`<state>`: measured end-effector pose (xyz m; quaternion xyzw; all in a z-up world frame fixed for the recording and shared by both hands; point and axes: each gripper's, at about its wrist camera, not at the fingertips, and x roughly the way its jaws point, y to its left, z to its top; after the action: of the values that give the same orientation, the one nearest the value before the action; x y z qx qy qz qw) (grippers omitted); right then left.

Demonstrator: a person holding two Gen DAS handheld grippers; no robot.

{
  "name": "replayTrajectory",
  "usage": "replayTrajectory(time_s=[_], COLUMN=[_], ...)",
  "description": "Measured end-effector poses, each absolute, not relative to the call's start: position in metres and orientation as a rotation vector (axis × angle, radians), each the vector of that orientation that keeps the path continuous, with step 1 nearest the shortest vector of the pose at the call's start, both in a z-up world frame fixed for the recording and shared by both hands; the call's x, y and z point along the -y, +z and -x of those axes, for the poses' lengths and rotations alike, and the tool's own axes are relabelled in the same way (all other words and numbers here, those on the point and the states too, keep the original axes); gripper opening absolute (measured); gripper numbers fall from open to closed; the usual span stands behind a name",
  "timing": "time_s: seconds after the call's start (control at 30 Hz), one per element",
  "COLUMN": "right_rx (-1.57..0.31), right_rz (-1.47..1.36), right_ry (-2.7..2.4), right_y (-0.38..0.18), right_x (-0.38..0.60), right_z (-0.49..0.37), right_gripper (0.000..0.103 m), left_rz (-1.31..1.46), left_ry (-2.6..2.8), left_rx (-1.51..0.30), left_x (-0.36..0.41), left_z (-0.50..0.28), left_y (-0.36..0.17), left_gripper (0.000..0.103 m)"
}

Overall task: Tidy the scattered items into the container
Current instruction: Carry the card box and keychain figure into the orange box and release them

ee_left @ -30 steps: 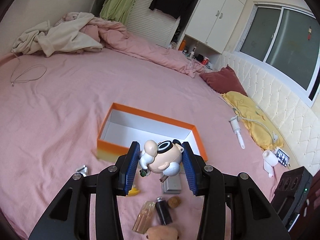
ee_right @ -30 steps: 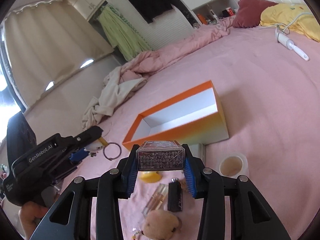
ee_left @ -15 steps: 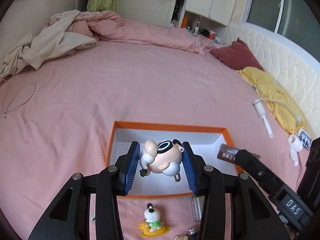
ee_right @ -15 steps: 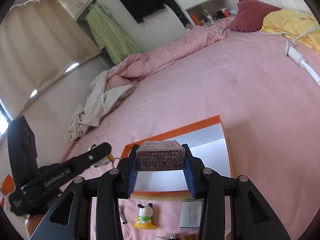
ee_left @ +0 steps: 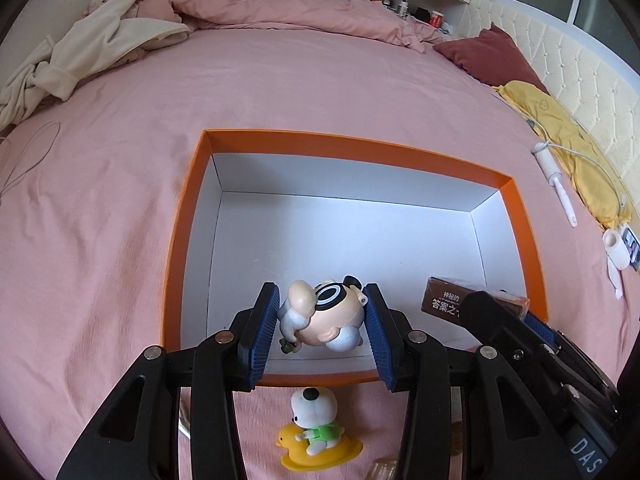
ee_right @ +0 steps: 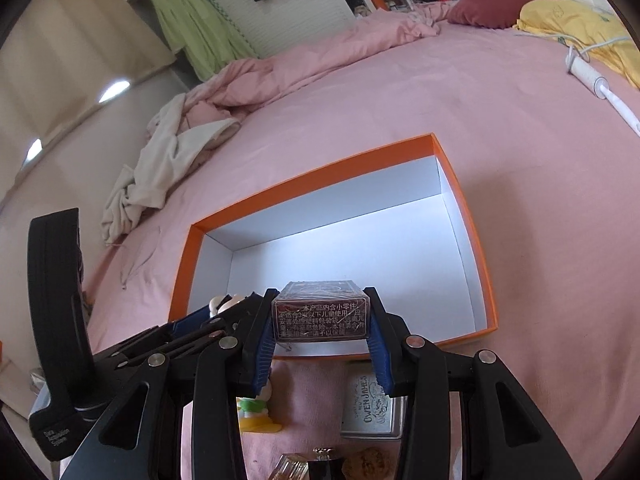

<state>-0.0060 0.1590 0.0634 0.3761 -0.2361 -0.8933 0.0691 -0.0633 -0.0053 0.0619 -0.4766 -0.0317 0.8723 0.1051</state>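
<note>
An orange box with a white inside lies open on the pink bed. My left gripper is shut on a small pig-like figurine, held over the box's near edge. My right gripper is shut on a dark brown card box, also above the near edge, to the right of the left one. A white dog toy on a yellow duck sits on the bed just in front of the box.
A silver tin, a small bottle and a brown lump lie near the front. A white wand with cable and a yellow pillow lie at the right. Rumpled bedding is piled at the back.
Both grippers moved forward and tilted down with their loads, from short of the box to over its near edge. The box now fills the middle of both views.
</note>
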Motion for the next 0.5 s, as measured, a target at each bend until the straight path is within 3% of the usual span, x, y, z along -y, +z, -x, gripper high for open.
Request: replayTrajectory(time_s=[0.5], right_rx=[0.680], right_rz=[-1.120], right_ry=[-2.697], right_y=[0.0596], right_x=[-0.1574], right_z=[0.0031], right_gripper=[0.040], left_rz=[1.378], left_ry=[2.577], left_rx=[0.140], left_x=[0.0122], left_z=[0.0618], left_y=[0.0650], left_gripper=[0.044])
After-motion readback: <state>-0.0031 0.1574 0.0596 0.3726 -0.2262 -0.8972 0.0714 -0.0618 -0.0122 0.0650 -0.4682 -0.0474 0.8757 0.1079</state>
